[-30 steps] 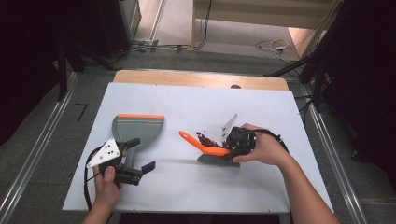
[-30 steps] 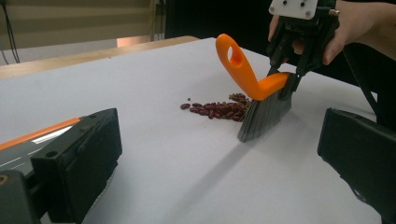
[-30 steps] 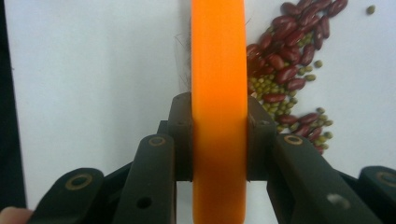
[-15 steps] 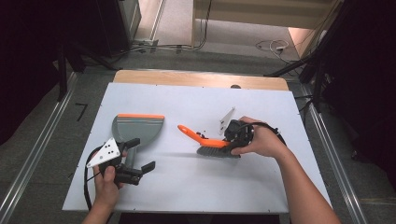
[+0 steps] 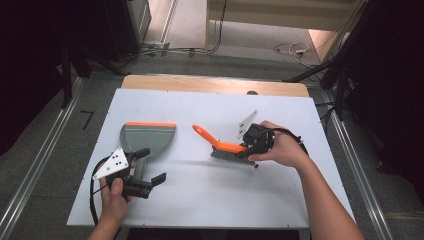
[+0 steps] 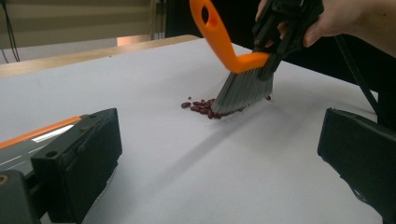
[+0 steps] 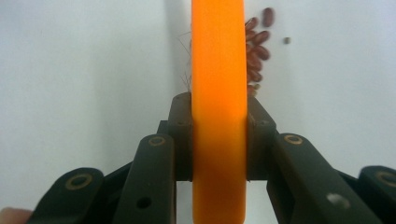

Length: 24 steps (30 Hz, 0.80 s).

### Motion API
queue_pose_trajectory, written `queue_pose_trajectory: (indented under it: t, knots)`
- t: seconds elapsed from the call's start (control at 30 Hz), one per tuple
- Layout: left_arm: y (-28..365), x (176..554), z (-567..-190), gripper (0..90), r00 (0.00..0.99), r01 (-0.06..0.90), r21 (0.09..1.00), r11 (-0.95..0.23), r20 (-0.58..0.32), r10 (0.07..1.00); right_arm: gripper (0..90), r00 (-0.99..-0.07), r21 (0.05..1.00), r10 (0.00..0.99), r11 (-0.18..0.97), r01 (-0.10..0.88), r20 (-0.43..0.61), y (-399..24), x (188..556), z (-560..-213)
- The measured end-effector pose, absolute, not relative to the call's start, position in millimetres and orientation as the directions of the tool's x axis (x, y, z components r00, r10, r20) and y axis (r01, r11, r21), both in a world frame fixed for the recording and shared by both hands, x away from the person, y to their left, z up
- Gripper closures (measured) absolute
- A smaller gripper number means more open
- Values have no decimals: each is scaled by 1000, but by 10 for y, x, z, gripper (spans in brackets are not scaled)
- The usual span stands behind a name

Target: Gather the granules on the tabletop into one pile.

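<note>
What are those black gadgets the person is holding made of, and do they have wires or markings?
Both are black linkage frames. The left gripper carries a white three-cornered plate with dark dots and trails a black cable. The right gripper has a similar plate and cable. Its fingers hinge on brass-ringed pivots. The forearms are bare.

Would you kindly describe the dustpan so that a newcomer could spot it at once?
Start at the white table and look to its left half. There the dustpan lies flat, just ahead of the left hand-held gripper. It is grey with an orange strip along its far edge, whereas the brush to its right has an orange handle and bristles.
</note>
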<state>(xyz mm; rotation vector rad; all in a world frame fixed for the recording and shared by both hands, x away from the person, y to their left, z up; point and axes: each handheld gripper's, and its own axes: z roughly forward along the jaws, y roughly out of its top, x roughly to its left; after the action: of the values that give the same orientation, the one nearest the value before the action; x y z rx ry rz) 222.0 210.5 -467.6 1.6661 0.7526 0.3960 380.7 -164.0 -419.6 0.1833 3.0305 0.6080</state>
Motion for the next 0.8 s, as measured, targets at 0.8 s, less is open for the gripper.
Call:
queue_pose_trajectory:
  t: [0.8]
  knots:
    - [2072, 2229, -4671, 3, 734, 264, 961, -87, -141, 665, 682, -411, 410, 911, 389, 825, -38, -2091, 3449, -4358]
